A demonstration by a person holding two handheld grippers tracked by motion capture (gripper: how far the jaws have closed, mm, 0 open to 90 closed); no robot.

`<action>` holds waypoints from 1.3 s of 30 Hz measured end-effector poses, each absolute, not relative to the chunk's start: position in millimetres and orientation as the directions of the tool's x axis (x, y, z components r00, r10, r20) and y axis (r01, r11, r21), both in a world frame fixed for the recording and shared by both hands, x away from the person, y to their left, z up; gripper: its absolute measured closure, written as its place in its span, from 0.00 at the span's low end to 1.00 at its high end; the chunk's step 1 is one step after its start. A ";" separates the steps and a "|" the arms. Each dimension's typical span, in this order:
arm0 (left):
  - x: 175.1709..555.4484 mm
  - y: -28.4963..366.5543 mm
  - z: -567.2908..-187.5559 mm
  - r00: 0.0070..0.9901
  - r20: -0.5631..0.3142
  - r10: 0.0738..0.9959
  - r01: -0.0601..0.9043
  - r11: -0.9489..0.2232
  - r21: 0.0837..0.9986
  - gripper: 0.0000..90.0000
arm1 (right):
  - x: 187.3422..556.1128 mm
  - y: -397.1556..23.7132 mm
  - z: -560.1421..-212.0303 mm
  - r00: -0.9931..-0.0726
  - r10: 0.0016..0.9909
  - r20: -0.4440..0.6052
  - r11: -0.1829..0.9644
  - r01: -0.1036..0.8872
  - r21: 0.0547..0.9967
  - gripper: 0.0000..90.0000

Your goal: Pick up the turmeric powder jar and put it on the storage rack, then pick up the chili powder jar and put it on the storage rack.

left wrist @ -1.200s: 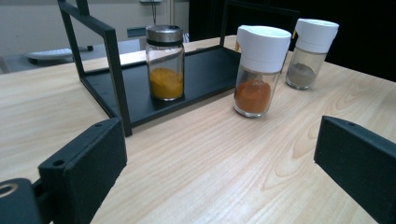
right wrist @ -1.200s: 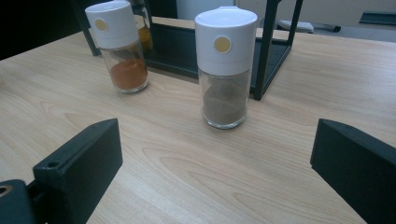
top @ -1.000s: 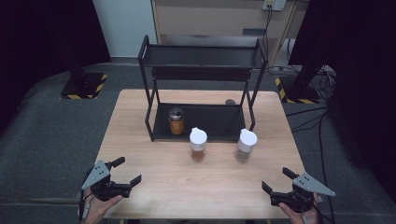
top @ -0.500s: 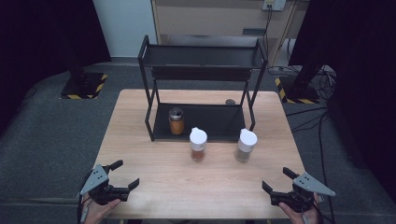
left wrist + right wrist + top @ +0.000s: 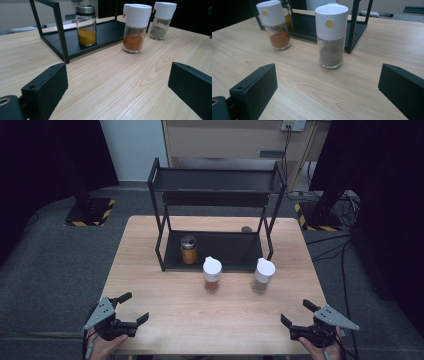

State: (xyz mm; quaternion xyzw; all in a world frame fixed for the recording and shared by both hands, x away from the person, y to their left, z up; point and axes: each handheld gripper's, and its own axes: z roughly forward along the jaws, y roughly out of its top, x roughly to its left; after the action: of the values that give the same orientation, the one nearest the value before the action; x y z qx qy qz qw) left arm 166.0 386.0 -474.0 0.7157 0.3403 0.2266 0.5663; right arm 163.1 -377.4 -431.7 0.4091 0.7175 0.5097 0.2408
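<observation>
Both grippers parked wide open at the near edge, facing two spice jars that stand outside the rack

Nearest, the left gripper (image 5: 128, 309) and right gripper (image 5: 299, 312) sit at the table's (image 5: 150, 270) near corners, jaws spread and empty, well apart from everything, likely a ready stance; mid-table, just in front of the black rack (image 5: 215, 185), stand the orange-spice jar (image 5: 212, 274) and, to its right, the grey-spice jar (image 5: 263, 275), both upright with white caps, probably staged within reach for shelving; farther, a metal-lidded yellow-spice jar (image 5: 188, 249) already sits on the rack's lower shelf at its left end
</observation>
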 end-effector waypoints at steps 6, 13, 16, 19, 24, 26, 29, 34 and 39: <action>166.8 387.2 -475.6 0.674 -0.061 0.737 0.222 -0.124 0.967 0.02 | 163.1 -377.2 -431.7 -0.548 0.834 0.070 0.146 0.341 0.929 0.02; 167.1 387.4 -476.0 0.679 -0.059 0.731 0.218 -0.124 0.968 0.02 | 162.4 -375.7 -431.5 -0.542 0.838 0.065 0.147 0.338 0.929 0.02; 167.3 387.3 -476.1 0.679 -0.061 0.732 0.220 -0.123 0.968 0.02 | 162.3 -375.9 -431.5 -0.541 0.839 0.066 0.145 0.339 0.930 0.02; 168.1 386.8 -476.1 0.679 -0.062 0.731 0.223 -0.125 0.967 0.02 | 161.9 -376.6 -430.8 -0.540 0.839 0.072 0.139 0.339 0.931 0.02; 168.7 386.9 -476.6 0.672 -0.073 0.737 0.234 -0.118 0.965 0.01 | 162.3 -378.0 -428.0 -0.541 0.837 0.087 0.125 0.344 0.931 0.03; 168.8 387.2 -476.7 0.669 -0.077 0.740 0.238 -0.115 0.964 0.01 | 162.6 -376.9 -426.1 -0.540 0.837 0.091 0.123 0.347 0.930 0.03; 169.2 387.1 -476.8 0.666 -0.081 0.742 0.244 -0.113 0.963 0.00 | 164.7 -375.5 -421.7 -0.548 0.831 0.094 0.125 0.349 0.929 0.03; 169.7 386.4 -476.8 0.666 -0.081 0.742 0.246 -0.116 0.962 0.00 | 167.4 -372.2 -412.1 -0.560 0.823 0.090 0.133 0.344 0.929 0.04; 169.6 386.3 -476.4 0.662 -0.081 0.745 0.251 -0.118 0.961 0.00 | 171.4 -367.2 -402.4 -0.573 0.816 0.075 0.150 0.335 0.930 0.04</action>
State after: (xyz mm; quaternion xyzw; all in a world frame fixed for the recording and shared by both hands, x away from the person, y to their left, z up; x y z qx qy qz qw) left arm 169.6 386.3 -476.4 0.7152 0.3481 0.2184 0.5654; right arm 171.4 -367.2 -402.4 0.3987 0.7216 0.5157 0.2330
